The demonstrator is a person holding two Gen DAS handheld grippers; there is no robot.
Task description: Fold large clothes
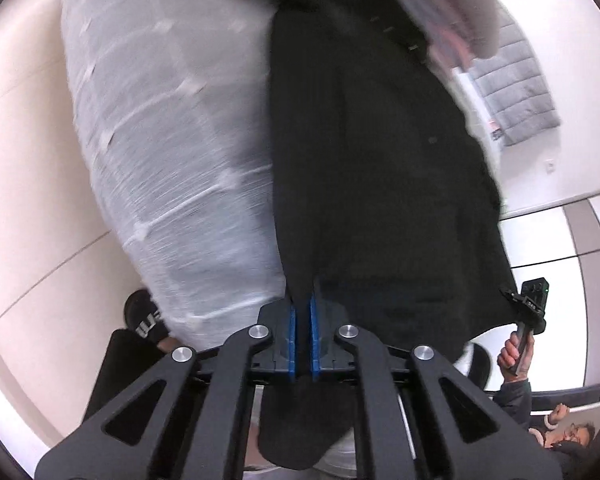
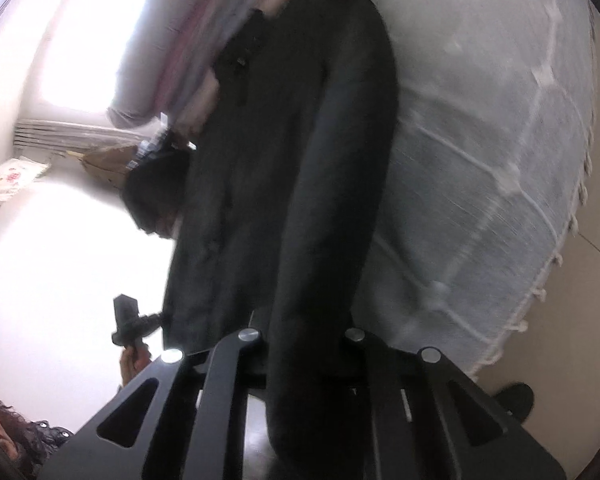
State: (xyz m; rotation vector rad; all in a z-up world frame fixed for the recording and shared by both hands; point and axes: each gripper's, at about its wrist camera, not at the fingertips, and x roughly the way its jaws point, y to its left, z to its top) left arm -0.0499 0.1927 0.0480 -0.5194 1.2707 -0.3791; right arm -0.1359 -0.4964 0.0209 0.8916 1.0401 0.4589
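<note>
left gripper point(image 1: 303, 336) fingers pinched tight on black coat point(image 1: 380, 160) edge. right gripper point(image 2: 304, 344) fingers hidden under coat point(image 2: 284, 200), cannot tell if clenched. coat runs from fingers up toward 12 o'clock, over pale checked bed cover point(image 1: 168, 140). grey puffy vest point(image 1: 512, 96) at 2 o'clock on floor.

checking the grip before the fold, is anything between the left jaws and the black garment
Nothing visible. The left gripper already pinches an edge of the black garment directly between its blue pads, with the cloth lying over the white bedspread.
</note>
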